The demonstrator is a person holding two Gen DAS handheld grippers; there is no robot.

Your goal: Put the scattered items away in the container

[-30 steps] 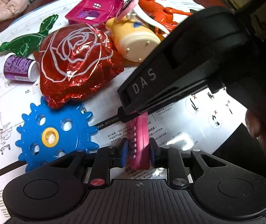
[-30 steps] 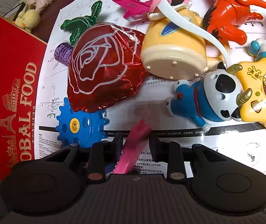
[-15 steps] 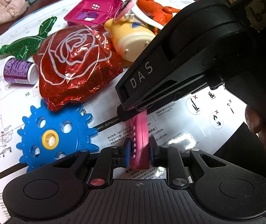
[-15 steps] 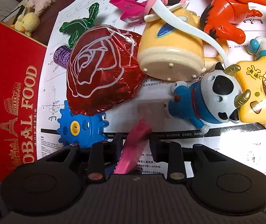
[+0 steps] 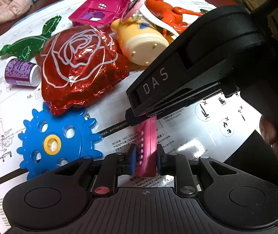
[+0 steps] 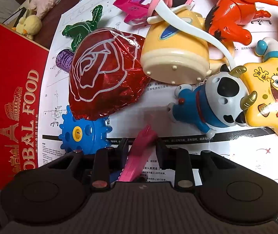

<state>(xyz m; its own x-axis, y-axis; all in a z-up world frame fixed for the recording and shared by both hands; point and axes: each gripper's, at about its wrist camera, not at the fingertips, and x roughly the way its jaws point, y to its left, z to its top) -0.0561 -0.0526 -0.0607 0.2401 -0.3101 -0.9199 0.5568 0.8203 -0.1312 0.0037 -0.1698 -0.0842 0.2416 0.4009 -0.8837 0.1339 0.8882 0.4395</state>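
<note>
A pink comb (image 5: 147, 148) stands between the blue pads of my left gripper (image 5: 145, 158), which is shut on it. The same pink comb (image 6: 139, 152) lies between the fingers of my right gripper (image 6: 141, 146), whose fingers stand apart on either side of it. The right gripper's black body (image 5: 207, 66) crosses the left wrist view above the comb. Scattered toys lie on a white instruction sheet (image 6: 246, 156): a red rose foil balloon (image 5: 78, 68), a blue gear (image 5: 55, 144), a cream toy pot (image 6: 176, 58).
A red "Global Food" box (image 6: 12, 101) lies at left. Also on the sheet are a blue cow-headed figure (image 6: 213, 101), a SpongeBob star (image 6: 269, 93), an orange horse (image 6: 234, 19), a pink toy house (image 5: 100, 13), a purple bottle (image 5: 20, 72) and a green foil stem (image 5: 31, 42).
Both grippers stay at the pink comb. The views shift slightly, with the toys sitting a little lower in the left wrist view. No toy on the sheet has moved.
</note>
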